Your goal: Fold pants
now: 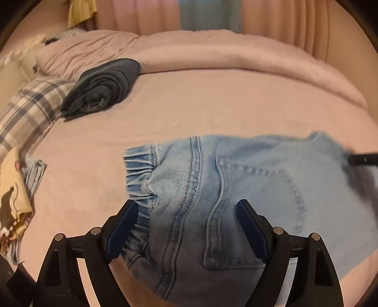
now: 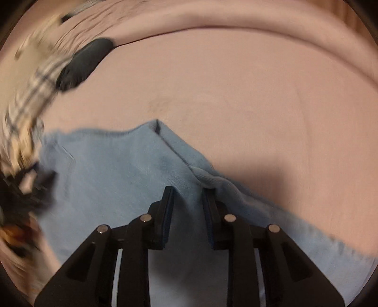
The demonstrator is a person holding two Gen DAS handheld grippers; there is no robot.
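Pink bed (image 1: 212,99); back pocket (image 1: 255,212) left-view only.

- One pair of light blue jeans (image 1: 236,189), lower centre
- One dark folded garment (image 1: 101,88), upper left
- One plaid pillow (image 1: 30,111), left edge
- Two grippers: left gripper (image 1: 186,212), right gripper (image 2: 187,193)

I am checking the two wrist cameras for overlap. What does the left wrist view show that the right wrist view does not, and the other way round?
Only the left wrist view shows the jeans' back pocket and elastic waistband, the curtains, and the left gripper with jaws wide apart above the denim. Only the right wrist view shows the right gripper, jaws narrowly apart with denim seen between them, and a folded edge. Both show the light blue jeans, the dark folded garment, the plaid pillow and the pink bed.
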